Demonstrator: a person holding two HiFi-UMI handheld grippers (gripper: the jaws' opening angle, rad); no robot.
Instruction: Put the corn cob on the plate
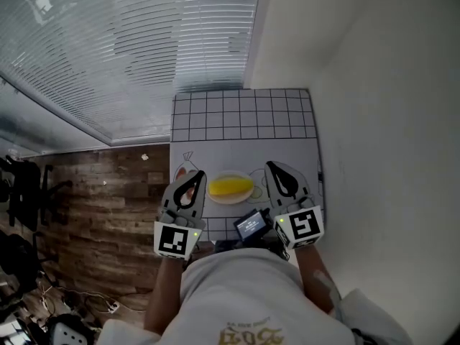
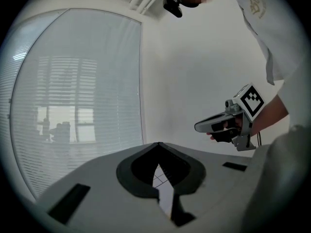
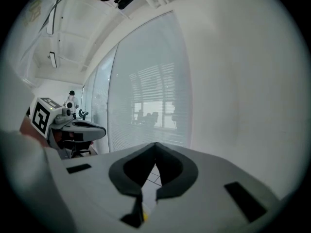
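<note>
The yellow corn cob (image 1: 231,187) lies on a pale plate (image 1: 231,200) near the front of the white table mat in the head view. My left gripper (image 1: 200,173) hovers just left of the plate, its jaws shut and empty. My right gripper (image 1: 269,165) hangs just right of the plate, also shut and empty. In the left gripper view the shut jaws (image 2: 158,143) point almost level toward the wall, with the right gripper (image 2: 214,125) off to the right. The right gripper view shows its shut jaws (image 3: 155,143), the left gripper (image 3: 80,127), and a sliver of the corn cob (image 3: 139,217) below.
A black-lined grid board (image 1: 244,113) covers the far end of the table. Window blinds (image 1: 129,49) run along the far left, and a white wall (image 1: 388,121) stands right of the table. Wooden floor (image 1: 108,200) lies to the left. A small screen device (image 1: 251,226) sits at my chest.
</note>
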